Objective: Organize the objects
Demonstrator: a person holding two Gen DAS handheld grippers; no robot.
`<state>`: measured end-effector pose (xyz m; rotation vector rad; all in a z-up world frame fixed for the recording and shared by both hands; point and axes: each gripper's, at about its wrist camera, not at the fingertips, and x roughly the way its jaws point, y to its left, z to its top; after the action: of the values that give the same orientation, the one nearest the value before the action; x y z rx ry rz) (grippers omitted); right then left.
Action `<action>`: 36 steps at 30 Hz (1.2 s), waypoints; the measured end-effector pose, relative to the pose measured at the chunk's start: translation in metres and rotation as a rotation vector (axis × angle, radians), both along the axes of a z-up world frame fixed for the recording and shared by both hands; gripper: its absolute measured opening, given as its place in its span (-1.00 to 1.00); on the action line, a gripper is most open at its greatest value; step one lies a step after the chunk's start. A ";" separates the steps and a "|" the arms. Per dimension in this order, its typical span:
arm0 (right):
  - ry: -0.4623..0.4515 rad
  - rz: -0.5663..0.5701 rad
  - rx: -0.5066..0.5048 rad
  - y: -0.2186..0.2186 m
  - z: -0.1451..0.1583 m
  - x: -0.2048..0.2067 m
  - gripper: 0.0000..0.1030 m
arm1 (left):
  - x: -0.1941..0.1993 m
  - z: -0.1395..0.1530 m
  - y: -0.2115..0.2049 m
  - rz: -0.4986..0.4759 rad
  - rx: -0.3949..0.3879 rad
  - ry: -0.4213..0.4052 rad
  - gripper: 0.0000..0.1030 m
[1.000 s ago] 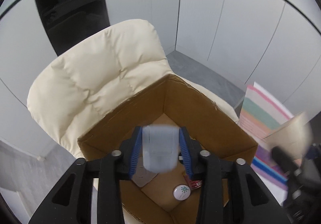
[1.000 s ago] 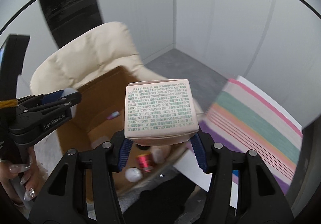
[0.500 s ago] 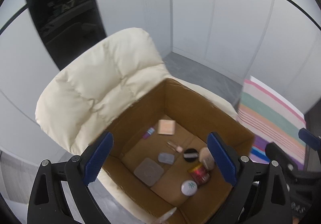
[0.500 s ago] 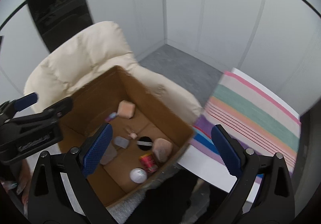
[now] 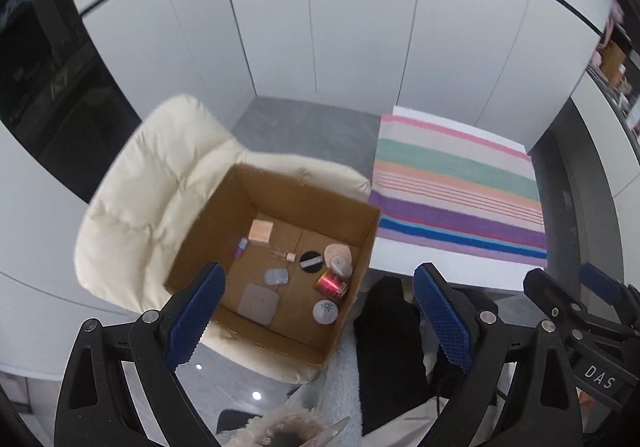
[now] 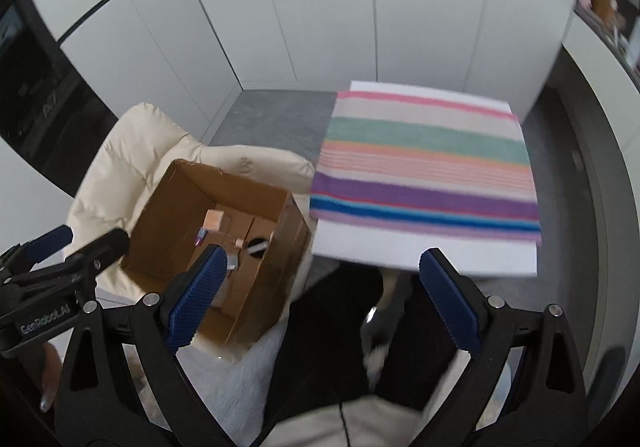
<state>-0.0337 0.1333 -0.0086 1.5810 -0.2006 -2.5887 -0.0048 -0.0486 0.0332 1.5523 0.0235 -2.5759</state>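
Both claws hang spread wide with nothing between their blue pads: my left claw [image 5: 316, 311] above the near corner of the cardboard box [image 5: 224, 203], my right claw [image 6: 320, 299] out over my lap, between the box and the striped cloth [image 6: 424, 163] on the white counter [image 6: 424, 253].

Everything I am sorting lies on the box floor, as the left view shows: a peach carton [image 5: 261, 231] toward the far corner, a small purple tube [image 5: 241, 247] beside it, a slim pinkish vial [image 5: 283, 255], a black round compact [image 5: 311, 261], a pale beige lump [image 5: 338, 255] against the right wall, a red can [image 5: 331, 283], a white round tin [image 5: 325, 311], a grey square case [image 5: 259, 303] and a small pale pouch [image 5: 276, 277]. No loose item shows on the cloth, so I judge the gathering nearly done or finished.

What worries me is the footing. The box sits on the soft seat of a cream padded chair [image 5: 152, 183], and one corner looks to reach past the cushion's front edge. A knock from either claw against a wall, or a push down on that side, could tip it and spill the lot to the floor. Reaching in blind would also be risky: the items lie close together, and wide fingers could shove the can or tin into the others.
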 end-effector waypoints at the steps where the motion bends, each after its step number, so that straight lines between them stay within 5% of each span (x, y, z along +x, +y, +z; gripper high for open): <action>1: -0.007 -0.020 0.001 0.005 0.005 0.005 0.92 | 0.004 0.006 0.009 -0.025 -0.001 -0.005 0.87; 12: 0.029 -0.129 0.024 0.039 0.033 0.053 0.92 | 0.030 0.016 0.043 -0.111 -0.032 -0.020 0.88; 36: 0.017 -0.134 0.038 0.047 0.031 0.064 0.92 | 0.039 0.012 0.044 -0.135 0.004 -0.036 0.88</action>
<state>0.0303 0.1805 0.0227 1.6106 -0.2658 -2.7202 0.0339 -0.0047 0.0455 1.6559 -0.0823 -2.6495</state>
